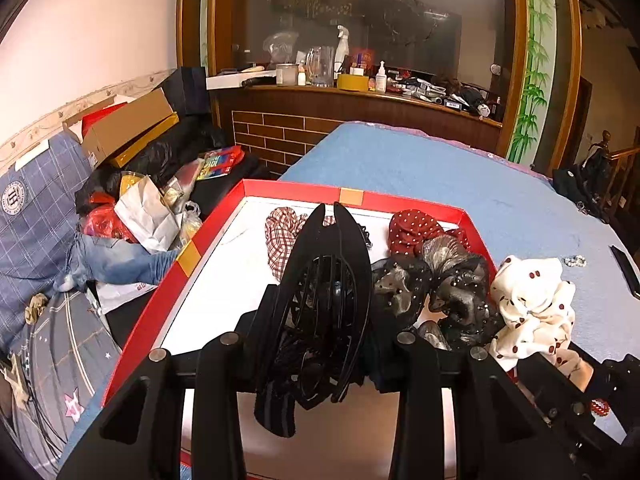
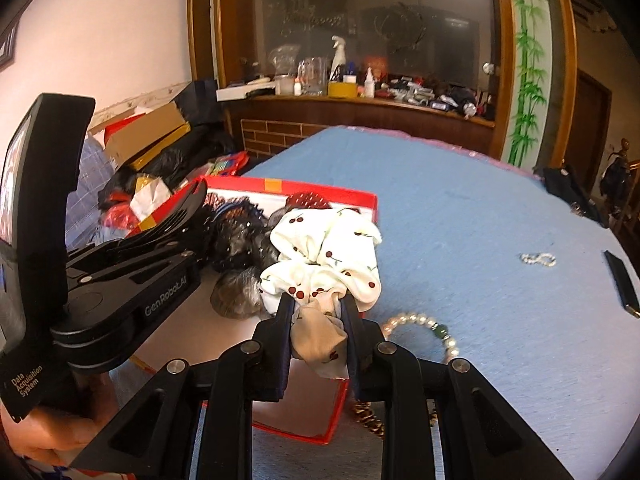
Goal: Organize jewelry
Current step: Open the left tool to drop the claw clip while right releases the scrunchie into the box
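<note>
The cherry-print scrunchie (image 2: 324,264) is pinched by the right gripper (image 2: 318,316), the red box (image 2: 372,200) directly beneath and ahead; a black hair claw (image 1: 324,300) is clamped by the left gripper (image 1: 320,344).

Blue cloth (image 2: 460,216) spread over the table, with a flat black device (image 2: 622,282) lying near its right edge. Off to the left, a heap of clutter: a brown cardboard box (image 1: 128,124) tilted on top, a crumpled white paper bag (image 1: 146,216) beside red plastic, blue jeans (image 1: 116,262) draped lower down, a plaid cushion (image 1: 32,208) at the far left. Behind, a wooden counter (image 1: 360,106) crowded with a white spray bottle (image 1: 341,46), a glass pitcher (image 1: 320,66) and a yellow tape roll (image 1: 353,82)
</note>
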The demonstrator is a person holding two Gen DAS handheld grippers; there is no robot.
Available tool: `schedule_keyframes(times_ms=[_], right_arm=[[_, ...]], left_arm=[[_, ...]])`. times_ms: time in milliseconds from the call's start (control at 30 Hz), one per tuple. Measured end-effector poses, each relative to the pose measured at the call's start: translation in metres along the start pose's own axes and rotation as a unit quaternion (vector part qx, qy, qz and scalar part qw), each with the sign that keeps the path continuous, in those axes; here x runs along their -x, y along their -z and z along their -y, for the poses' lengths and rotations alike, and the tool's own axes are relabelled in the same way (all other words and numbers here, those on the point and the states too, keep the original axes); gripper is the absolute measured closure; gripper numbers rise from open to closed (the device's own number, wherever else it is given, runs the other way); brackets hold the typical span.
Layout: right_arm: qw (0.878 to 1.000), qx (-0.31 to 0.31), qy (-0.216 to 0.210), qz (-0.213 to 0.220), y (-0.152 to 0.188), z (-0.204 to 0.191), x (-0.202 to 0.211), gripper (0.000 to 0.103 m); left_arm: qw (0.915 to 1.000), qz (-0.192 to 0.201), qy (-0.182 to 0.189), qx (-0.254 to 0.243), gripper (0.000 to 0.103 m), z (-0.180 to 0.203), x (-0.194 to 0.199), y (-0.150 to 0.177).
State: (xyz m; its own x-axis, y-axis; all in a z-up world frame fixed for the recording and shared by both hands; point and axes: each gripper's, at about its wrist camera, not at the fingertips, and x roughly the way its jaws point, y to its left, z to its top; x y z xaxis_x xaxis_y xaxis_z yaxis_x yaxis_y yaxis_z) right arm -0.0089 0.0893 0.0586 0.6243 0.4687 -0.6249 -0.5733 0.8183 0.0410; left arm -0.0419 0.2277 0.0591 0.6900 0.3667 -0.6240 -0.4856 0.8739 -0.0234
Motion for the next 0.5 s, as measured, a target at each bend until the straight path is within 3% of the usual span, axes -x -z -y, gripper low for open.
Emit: schedule_keyframes(times_ms=[500], right_arm=[[0.999,-0.001,-0.020,-0.033,0.005,-0.002,-0.020,0.075]], left_arm=[[0.9996,0.007,-0.026,0.003,0.067,0.002,-0.003,0.002]])
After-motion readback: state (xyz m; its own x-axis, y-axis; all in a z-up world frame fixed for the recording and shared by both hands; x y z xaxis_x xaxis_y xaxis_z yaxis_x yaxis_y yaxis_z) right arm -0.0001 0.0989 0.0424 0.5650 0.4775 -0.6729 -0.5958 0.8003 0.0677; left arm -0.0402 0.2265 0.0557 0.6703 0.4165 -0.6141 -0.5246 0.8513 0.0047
